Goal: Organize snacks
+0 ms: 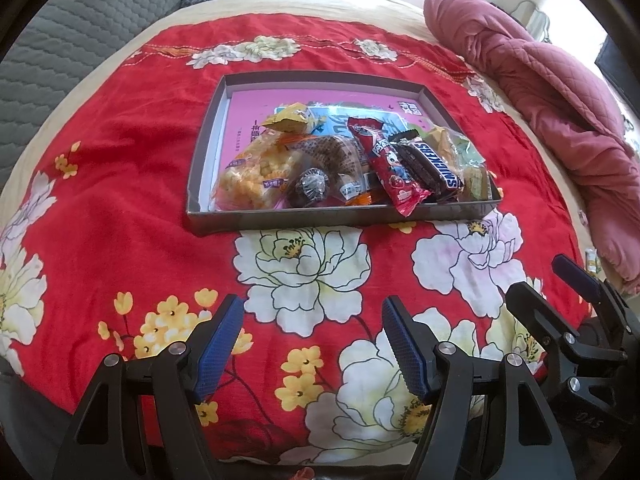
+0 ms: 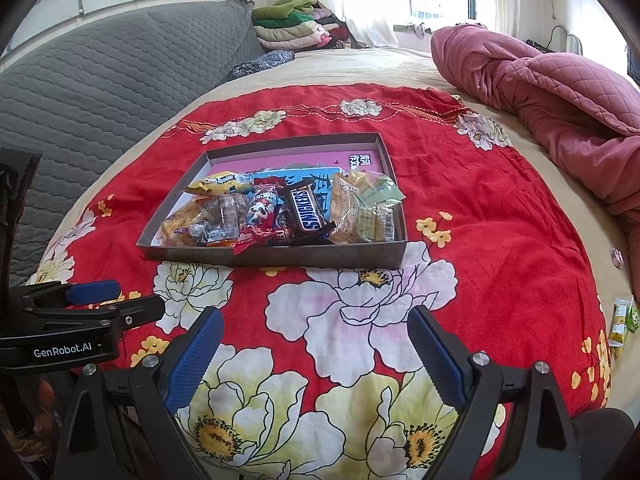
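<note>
A shallow grey box point(image 1: 208, 160) point(image 2: 320, 258) lies on the red flowered cloth point(image 1: 132, 184) point(image 2: 480, 200), its near half full of snacks. Among them are a Snickers bar point(image 1: 438, 168) point(image 2: 308, 210), a red wrapped candy point(image 1: 390, 168), a bag of yellow puffs point(image 1: 256, 172) and green-wrapped biscuits point(image 2: 374, 220). My left gripper point(image 1: 312, 308) hovers open and empty over the cloth, well short of the box. My right gripper point(image 2: 316, 318) is likewise open and empty, nearer than the box. Each gripper shows at the edge of the other's view.
A rumpled pink quilt point(image 1: 540, 92) point(image 2: 560, 92) lies to the right of the box. A grey quilted cover point(image 2: 100, 92) runs along the left. Small snack packets point(image 2: 622, 320) lie at the cloth's right edge. Folded clothes point(image 2: 292, 28) are stacked by the window.
</note>
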A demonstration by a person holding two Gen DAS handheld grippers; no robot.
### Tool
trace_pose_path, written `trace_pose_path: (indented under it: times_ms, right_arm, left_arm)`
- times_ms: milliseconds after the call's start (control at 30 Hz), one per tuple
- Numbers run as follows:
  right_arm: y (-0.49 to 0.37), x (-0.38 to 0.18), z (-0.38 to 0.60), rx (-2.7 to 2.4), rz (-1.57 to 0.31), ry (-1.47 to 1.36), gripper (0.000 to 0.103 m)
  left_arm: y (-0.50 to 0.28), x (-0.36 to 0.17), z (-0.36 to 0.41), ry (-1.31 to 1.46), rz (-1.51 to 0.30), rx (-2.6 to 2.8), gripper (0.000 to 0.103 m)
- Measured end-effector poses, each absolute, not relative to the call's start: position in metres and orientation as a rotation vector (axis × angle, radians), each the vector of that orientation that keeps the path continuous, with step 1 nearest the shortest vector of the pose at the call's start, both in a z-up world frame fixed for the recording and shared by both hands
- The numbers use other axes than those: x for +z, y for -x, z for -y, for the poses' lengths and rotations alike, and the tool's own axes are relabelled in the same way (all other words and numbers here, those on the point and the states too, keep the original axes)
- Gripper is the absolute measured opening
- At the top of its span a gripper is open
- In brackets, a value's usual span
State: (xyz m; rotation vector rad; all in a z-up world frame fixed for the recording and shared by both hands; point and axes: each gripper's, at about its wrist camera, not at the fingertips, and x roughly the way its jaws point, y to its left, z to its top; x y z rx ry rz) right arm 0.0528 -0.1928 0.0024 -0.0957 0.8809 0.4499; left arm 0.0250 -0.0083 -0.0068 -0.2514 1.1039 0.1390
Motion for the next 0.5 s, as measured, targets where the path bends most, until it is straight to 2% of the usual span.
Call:
trace_pose_path:
  times_ms: [400,500]
  right_arm:
    - [-0.065,-0.007,0.195,0.450,-0.872,0.076,0.093]
    - [-0.075,-0.012,0.198,0.447,-0.866,0.051,0.093]
  left_arm:
    - [-0.032,-0.018,0.003,0.278,-1.100,0.143,0.073]
    - [-0.038,-0.019,-0.007,0.314,-1.052,0.138,0.073]
